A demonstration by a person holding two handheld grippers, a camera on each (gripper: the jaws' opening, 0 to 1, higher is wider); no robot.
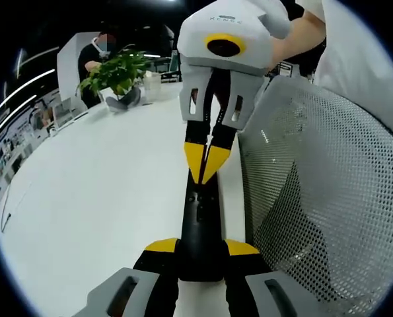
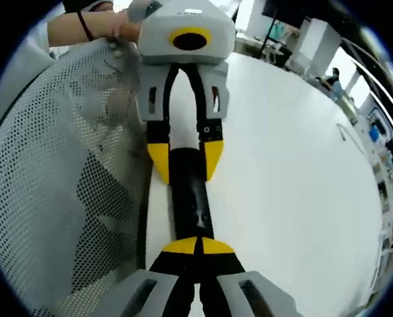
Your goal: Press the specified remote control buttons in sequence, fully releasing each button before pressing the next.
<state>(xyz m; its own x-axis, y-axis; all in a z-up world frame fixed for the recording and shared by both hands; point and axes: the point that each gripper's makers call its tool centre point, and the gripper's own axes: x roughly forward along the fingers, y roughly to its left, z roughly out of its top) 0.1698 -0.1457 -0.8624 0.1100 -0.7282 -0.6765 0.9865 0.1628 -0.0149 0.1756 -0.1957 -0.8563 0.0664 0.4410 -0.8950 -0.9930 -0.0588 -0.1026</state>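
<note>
Left gripper view: left gripper (image 1: 201, 254) clamps remote (image 1: 200, 224) near table (image 1: 104, 198) edge; right gripper (image 1: 206, 173) closed, tips on remote.

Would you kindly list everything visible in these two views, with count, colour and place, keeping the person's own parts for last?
Remote control: one, black, lying on the table near its edge, held at one end by the left gripper.
Table: one, white, large.
Mesh chair back: one, white, beside the table edge.
Potted plant: one, green, far end of the table.
Person: one, dark clothing, behind the plant.
Left gripper: one, grey with yellow-tipped fingers, clamping the remote's sides.
Right gripper: one, white and grey, yellow tips closed and touching the remote's top.
Holder's arm: one, with black wristband.
</note>
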